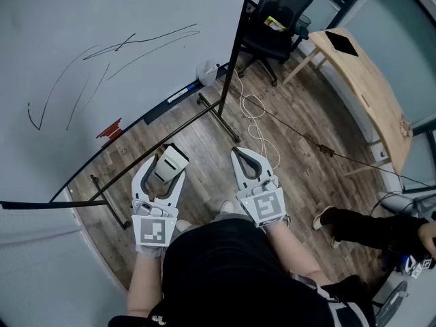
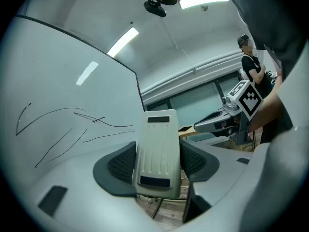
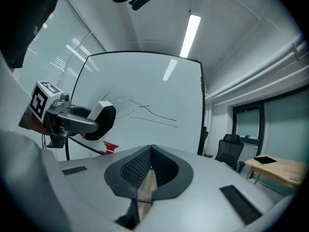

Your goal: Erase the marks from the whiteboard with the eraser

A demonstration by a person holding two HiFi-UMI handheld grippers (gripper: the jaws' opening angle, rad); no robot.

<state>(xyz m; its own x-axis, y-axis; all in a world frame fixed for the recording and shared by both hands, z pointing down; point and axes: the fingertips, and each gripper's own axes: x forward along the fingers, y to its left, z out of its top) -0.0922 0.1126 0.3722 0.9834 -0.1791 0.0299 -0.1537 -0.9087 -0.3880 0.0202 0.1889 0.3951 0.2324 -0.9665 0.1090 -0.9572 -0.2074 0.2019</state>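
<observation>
In left tool (image 1: 165, 165), ribbed white eraser (image 2: 157, 151)

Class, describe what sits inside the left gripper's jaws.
A white eraser, clamped between the left gripper's ribbed pads. Its gripped side edges are covered by those pads.

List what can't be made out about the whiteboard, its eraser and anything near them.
Whiteboard: the head view's top and left edges cut it off, so its full extent is unseen.
Eraser: the left gripper view shows only its plastic back; the wiping face is turned away.
Red item near the board's lower edge: too small in the head view to identify.
</observation>
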